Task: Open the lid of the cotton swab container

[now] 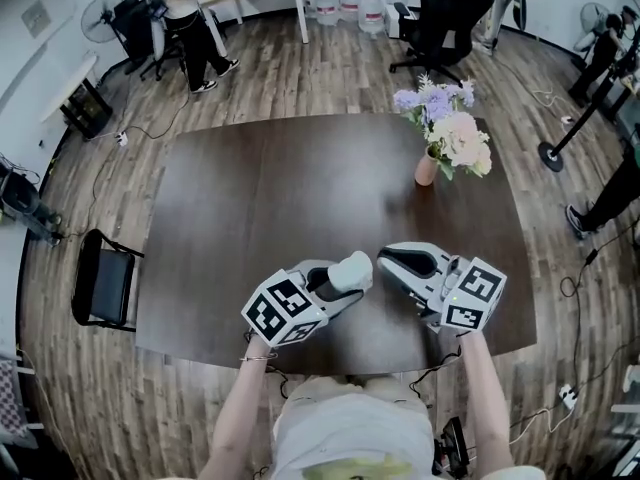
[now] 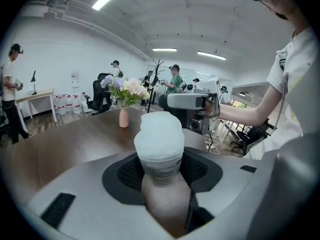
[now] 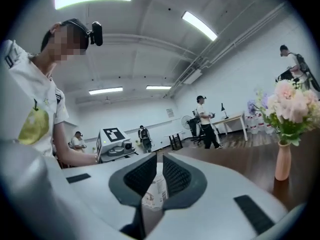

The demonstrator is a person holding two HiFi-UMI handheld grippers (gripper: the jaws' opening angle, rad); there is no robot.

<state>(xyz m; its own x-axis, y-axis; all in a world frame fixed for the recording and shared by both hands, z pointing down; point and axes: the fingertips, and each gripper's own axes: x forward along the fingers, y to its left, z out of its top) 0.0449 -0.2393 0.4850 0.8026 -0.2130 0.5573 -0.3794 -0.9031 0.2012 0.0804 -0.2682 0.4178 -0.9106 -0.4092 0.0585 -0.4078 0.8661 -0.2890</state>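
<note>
Over the near edge of the table [image 1: 250,198], the left gripper [image 1: 352,278] has its jaws clamped round the cotton swab container [image 2: 159,156] — lid [image 2: 159,129] still on. The right gripper [image 1: 388,258], just beside it, is pinched tight on a thin printed slip [image 3: 154,191].

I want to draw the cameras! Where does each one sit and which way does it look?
Head view: on the person's head, looking down at the table; both forearms, the left gripper and the right gripper show.
Left gripper view: on the left gripper, looking along jaws clamped on the cotton swab container toward the right gripper; the person's shirt shows.
Right gripper view: on the right gripper, looking along shut jaws pinching a printed slip; the person's shirt shows at left.
Shared: all three show the flower vase.
</note>
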